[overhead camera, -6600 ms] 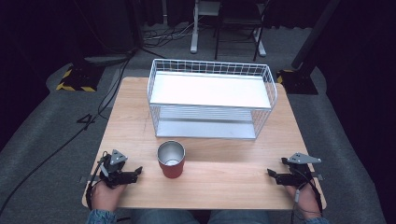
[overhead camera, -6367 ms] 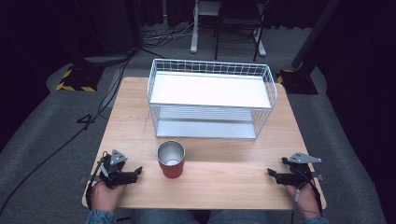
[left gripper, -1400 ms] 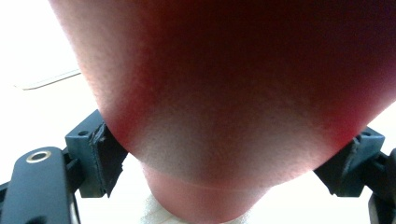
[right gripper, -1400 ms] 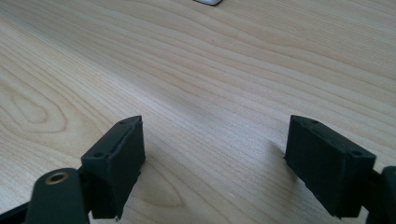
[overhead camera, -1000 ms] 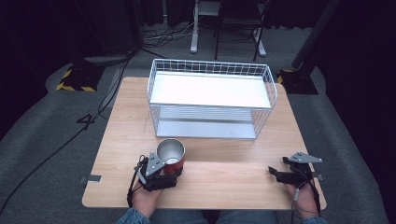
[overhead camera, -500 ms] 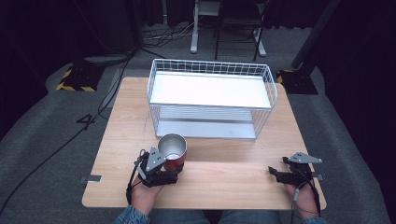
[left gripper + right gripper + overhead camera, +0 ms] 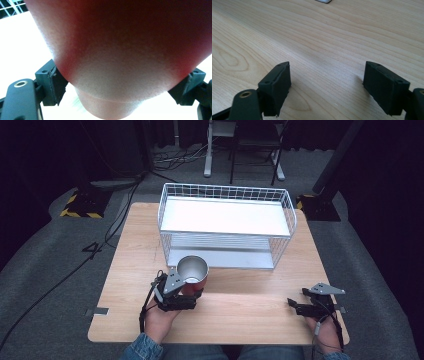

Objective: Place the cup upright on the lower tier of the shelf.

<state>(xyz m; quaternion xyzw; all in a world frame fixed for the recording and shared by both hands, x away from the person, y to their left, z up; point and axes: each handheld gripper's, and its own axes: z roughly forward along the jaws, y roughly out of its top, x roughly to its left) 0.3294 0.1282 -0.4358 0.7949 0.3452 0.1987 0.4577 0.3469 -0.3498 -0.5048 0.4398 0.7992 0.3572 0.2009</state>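
Note:
A red metal cup (image 7: 193, 272) with a silver inside is held off the wooden table (image 7: 240, 307), in front of the white wire rack (image 7: 226, 224). My left gripper (image 7: 186, 290) is shut on the cup's lower body. Up close in the left gripper view, the cup's red wall (image 7: 125, 50) sits between both jaws, its base toward the camera. My right gripper (image 7: 296, 304) rests low at the table's front right corner. Its two black jaws stand wide apart over bare wood (image 7: 327, 60), holding nothing.
The two-shelf wire rack takes up the far half of the table. A small white foot (image 7: 324, 1) of the rack shows at the top of the right gripper view. Dark floor with cables and chair legs surrounds the table.
My left gripper moved from the front left corner to the cup, shut on it and raised it slightly off the table. The right gripper stayed where it was.

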